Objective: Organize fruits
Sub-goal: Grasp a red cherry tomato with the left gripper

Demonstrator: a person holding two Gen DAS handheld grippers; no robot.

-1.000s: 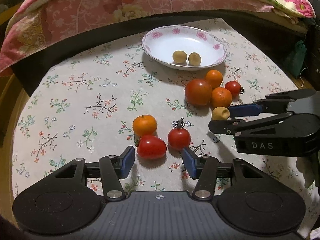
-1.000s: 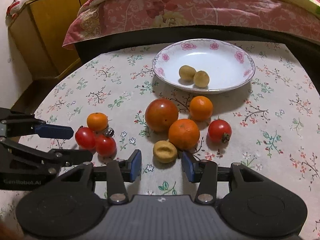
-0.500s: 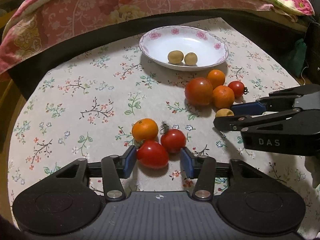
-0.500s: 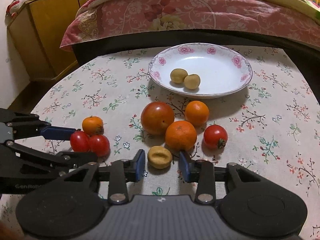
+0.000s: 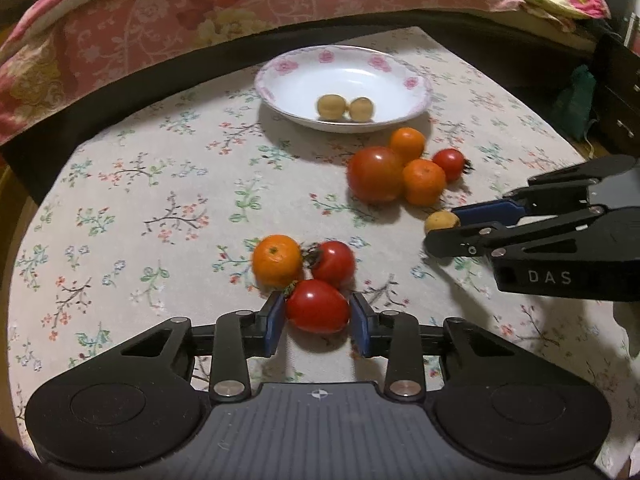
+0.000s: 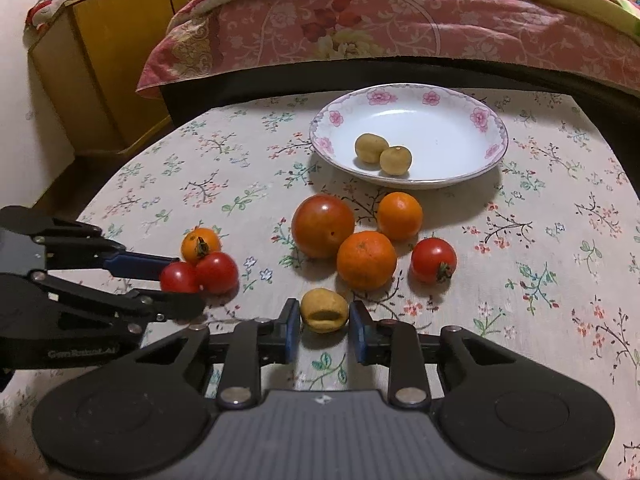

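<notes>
Left wrist view: the left tool sits low on the bench, its blue pads on either side of a red tomato; the left pad touches it and the right pad is at most a sliver off, so I cannot tell whether it is clamped. Just beyond that tomato lie a second tomato and a small orange, the three touching. Farther off and to the right sits a cluster: a big tomato, two oranges and a cherry tomato. At the far end stands a flowered plate holding two yellow fruits. The right tool comes in from the right, with a yellow fruit at its tips.

Right wrist view: the right tool has its pads apart around the dented yellow fruit (a gap shows on both sides), which rests on the bench. Beyond it lies the cluster, and past that the plate. At the left, the left tool brackets the near tomato.
</notes>
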